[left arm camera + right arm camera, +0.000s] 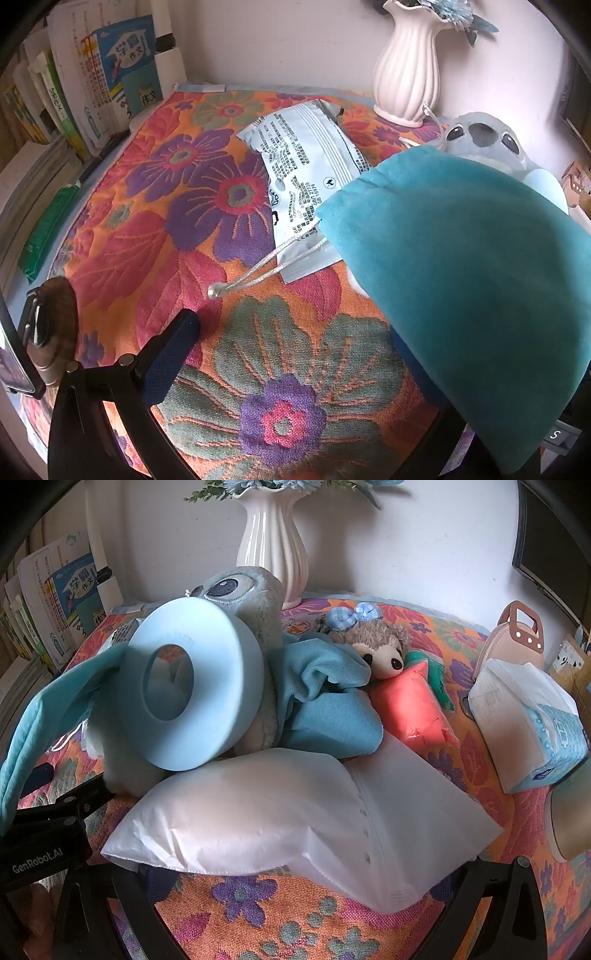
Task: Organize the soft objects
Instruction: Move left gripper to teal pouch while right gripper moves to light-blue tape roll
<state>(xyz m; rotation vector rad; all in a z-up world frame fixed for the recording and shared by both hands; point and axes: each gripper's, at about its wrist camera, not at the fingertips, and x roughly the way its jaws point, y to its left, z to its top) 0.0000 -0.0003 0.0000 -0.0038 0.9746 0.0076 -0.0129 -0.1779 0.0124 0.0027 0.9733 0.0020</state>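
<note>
In the left wrist view my left gripper (314,354) stands wide open over the floral cloth (207,229). A teal drawstring pouch (476,258) drapes over its right finger; the left fingertip (184,325) is bare. A silver packet (306,166) lies beyond, with the blue plush toy (480,134) behind. In the right wrist view my right gripper (295,878) is shut on a white pillow pack (295,812). Behind it sit the blue plush (243,590), a light blue ring (192,686), a blue cloth (325,701), a brown plush (380,650) and a pink pack (421,705).
A white vase (273,542) stands at the wall. Books (92,85) line the left side. A tissue pack (528,723) and a tan bag (517,635) sit at the right. The left gripper body (48,834) shows in the right wrist view.
</note>
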